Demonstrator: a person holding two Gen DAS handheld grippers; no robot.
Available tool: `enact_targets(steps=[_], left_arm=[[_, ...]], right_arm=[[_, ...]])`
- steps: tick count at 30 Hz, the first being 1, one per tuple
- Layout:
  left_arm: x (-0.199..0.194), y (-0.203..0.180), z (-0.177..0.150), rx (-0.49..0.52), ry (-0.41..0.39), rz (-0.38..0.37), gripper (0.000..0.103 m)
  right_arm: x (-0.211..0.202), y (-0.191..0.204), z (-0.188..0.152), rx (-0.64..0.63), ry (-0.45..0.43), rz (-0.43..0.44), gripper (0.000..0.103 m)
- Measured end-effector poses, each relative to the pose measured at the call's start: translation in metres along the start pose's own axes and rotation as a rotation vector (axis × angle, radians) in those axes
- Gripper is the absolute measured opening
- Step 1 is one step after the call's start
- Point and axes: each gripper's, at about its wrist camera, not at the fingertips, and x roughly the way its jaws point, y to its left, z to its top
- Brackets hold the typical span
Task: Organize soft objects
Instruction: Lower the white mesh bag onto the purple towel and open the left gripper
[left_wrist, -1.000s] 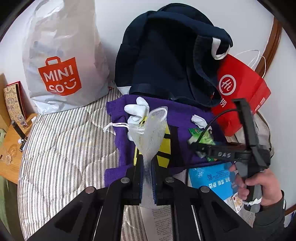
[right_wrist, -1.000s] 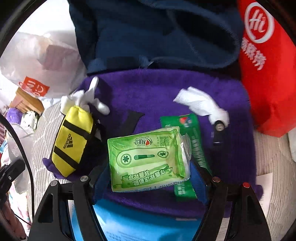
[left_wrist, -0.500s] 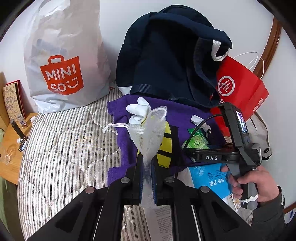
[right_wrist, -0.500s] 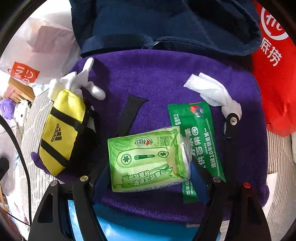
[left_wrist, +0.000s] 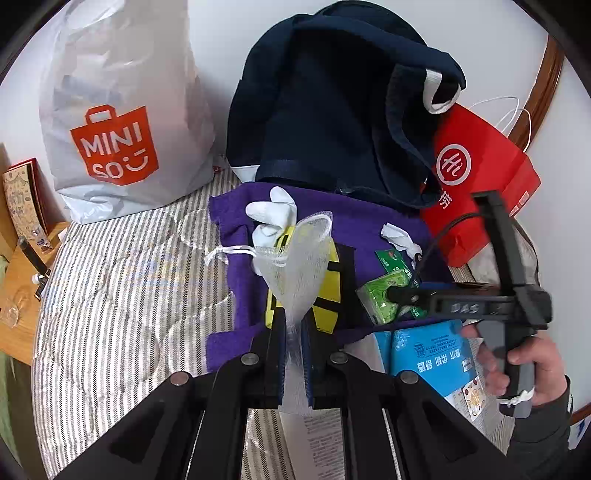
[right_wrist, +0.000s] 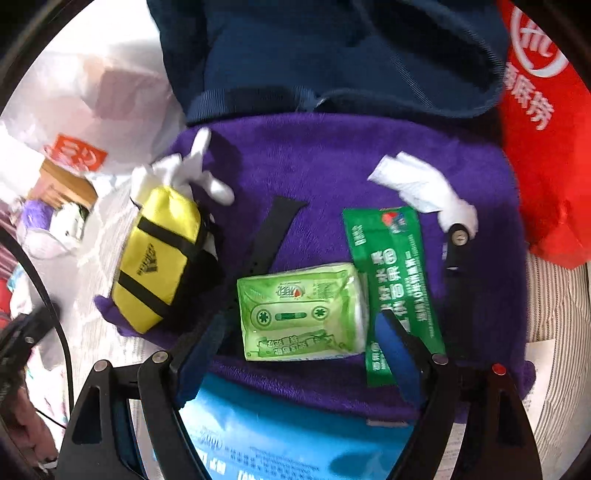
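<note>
White mesh drawstring pouch (left_wrist: 295, 258) pinched in your L gripper (left_wrist: 294, 354); R gripper (right_wrist: 299, 332) fingers spread around green tissue pack (right_wrist: 301, 317) on purple fleece towel (right_wrist: 332, 155).

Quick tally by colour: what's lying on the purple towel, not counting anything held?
White: 2, glove, crumpled tissue
Green: 2, tissue pack, flat sachet
Yellow: 1, pouch
Black: 1, strap
Total: 6 on the purple towel
</note>
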Motion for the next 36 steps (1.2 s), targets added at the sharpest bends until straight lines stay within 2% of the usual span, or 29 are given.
enact_targets(steps=[5,10,17,25,30,36], left_arm=[[0.006,-0.012,0.003,0.022,0.017,-0.001,0.008],[0.022,-0.028,0.012,0.047,0.039,-0.014,0.008],[0.049,-0.059,0.029,0.089,0.067,-0.056,0.008],[0.091,-0.086,0.042,0.136,0.121,-0.043,0.008],[0.119,-0.085,0.041,0.125,0.176,-0.015,0.008],[0.135,-0.08,0.036,0.102,0.221,0.001,0.01]], right_arm=[[-0.024,-0.021,-0.004,0.039,-0.057,0.009,0.083],[-0.066,-0.053,-0.014,0.086,-0.138,0.02,0.083],[-0.13,-0.096,-0.06,0.104,-0.237,-0.002,0.083],[-0.146,-0.141,-0.106,0.166,-0.235,-0.093,0.083],[-0.138,-0.158,-0.122,0.213,-0.206,-0.094,0.083],[-0.129,-0.163,-0.139,0.257,-0.179,-0.071,0.083]])
